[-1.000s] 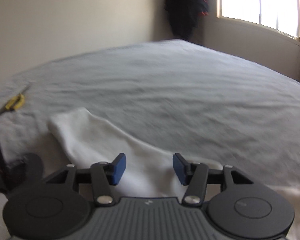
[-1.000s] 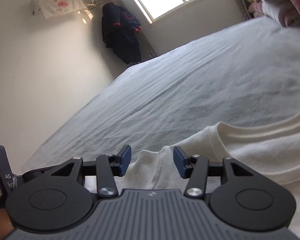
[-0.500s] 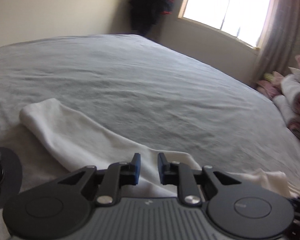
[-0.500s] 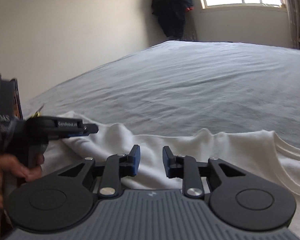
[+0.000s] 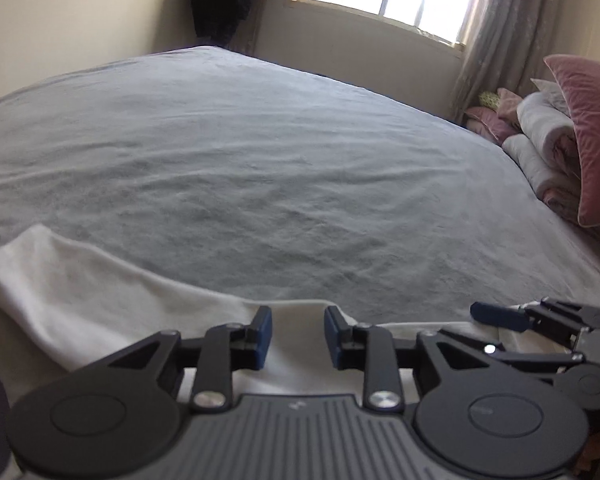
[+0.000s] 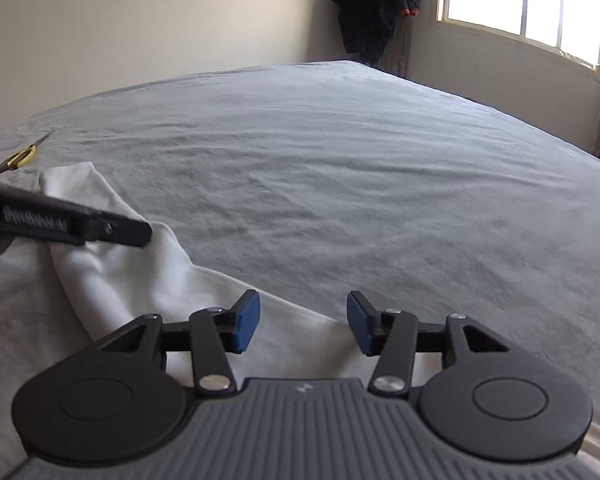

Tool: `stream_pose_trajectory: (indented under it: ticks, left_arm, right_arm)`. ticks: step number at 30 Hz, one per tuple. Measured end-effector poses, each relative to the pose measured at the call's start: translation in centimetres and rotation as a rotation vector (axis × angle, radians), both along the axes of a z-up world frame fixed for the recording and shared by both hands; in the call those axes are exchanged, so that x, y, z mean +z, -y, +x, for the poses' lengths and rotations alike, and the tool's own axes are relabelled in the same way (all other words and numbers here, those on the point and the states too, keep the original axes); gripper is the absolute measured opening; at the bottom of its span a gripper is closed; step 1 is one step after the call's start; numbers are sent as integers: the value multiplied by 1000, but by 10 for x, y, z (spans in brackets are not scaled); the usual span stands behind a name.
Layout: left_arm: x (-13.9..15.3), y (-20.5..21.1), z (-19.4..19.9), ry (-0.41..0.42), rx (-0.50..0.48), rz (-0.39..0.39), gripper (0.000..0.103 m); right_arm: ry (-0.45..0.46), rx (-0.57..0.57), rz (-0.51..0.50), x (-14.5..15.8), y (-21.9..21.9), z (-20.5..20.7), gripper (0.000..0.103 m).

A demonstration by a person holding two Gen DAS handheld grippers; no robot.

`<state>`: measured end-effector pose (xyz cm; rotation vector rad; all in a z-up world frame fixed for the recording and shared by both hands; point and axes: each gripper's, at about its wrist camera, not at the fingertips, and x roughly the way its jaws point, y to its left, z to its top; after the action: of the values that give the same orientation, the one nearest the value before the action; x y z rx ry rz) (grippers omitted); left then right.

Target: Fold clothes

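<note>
**Both grippers loose over the white shirt**

Here we are at the near edge of the bed, and the white shirt lies flat on the grey cover, right at that edge, one sleeve stretched out towards the bed's left side.

The left gripper hangs just above the shirt, its blue pads a modest gap apart. The jaws have just been opening, and white cloth shows in the gap below them, but the pads press on nothing. Loose, then, no grip.

The right gripper sits close beside it, over the shirt nearer the bed's right side. Its jaws have just been opening too, and they stand wider than the left pair, pads clear of the cloth, shirt edge showing beneath. From the left camera, one of its blue fingertips pokes in just beside the left gripper.

On the bed's far left, beyond the sleeve tip, lie yellow-handled scissors. Off the bed's right side, pink and white pillows are stacked. Past the far edge of the bed, a dark garment hangs in the corner beside the bright window.
</note>
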<state>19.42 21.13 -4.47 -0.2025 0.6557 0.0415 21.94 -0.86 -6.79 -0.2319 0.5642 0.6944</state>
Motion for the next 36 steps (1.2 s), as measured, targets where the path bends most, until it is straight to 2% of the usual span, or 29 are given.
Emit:
stream_pose_trajectory:
  ticks: [2,4,5,8,10,12,14,16,17,19,20,21,23,27,32,34,36]
  left_arm:
    - [5,4,6,-15,-62,72,58]
    - [6,11,17,-65,-145,172,69]
    - [4,14,23,-78,-177,208,69]
    - [-2,19,36,-90,-253,247,69]
    - [-6,20,41,-92,-269,250,67]
    - [-11,20,40,-91,-245,251,57]
    - [-16,17,30,-53,-231,215,42]
    - [-21,14,26,-30,-224,180,36]
    - [-22,13,27,-27,-216,174,23]
    - [-22,11,29,-17,-191,156,6]
    - [-22,9,29,-7,-182,138,5]
    - [-22,7,30,4,-172,120,4]
    - [-22,5,30,36,-151,110,4]
    - [-17,9,25,125,-120,128,4]
    - [-30,16,35,65,-126,186,6]
    - [-28,17,36,60,-108,201,13]
    - [-20,18,34,46,-61,220,25]
  right_arm:
    - [-16,12,32,-4,6,1,49]
    - [1,23,33,0,9,2,49]
    - [11,25,36,1,10,3,49]
    - [18,3,17,1,12,6,49]
    - [24,-10,-3,-1,12,6,49]
    - [27,-14,-17,-3,11,4,49]
    - [25,-13,-22,-3,11,3,49]
    - [15,-15,-15,-5,12,4,48]
    - [12,-19,-13,-4,13,4,44]
    - [13,-26,-15,-4,13,3,32]
    - [12,-19,-15,-4,12,2,17]
    - [7,-11,-11,-4,11,2,12]
    - [18,-28,-17,-3,8,0,9]
    - [36,-104,9,2,6,-1,8]
    - [27,-114,-5,-4,4,2,11]
    - [20,-116,3,-4,5,3,14]
    - [18,-120,10,-2,6,3,20]
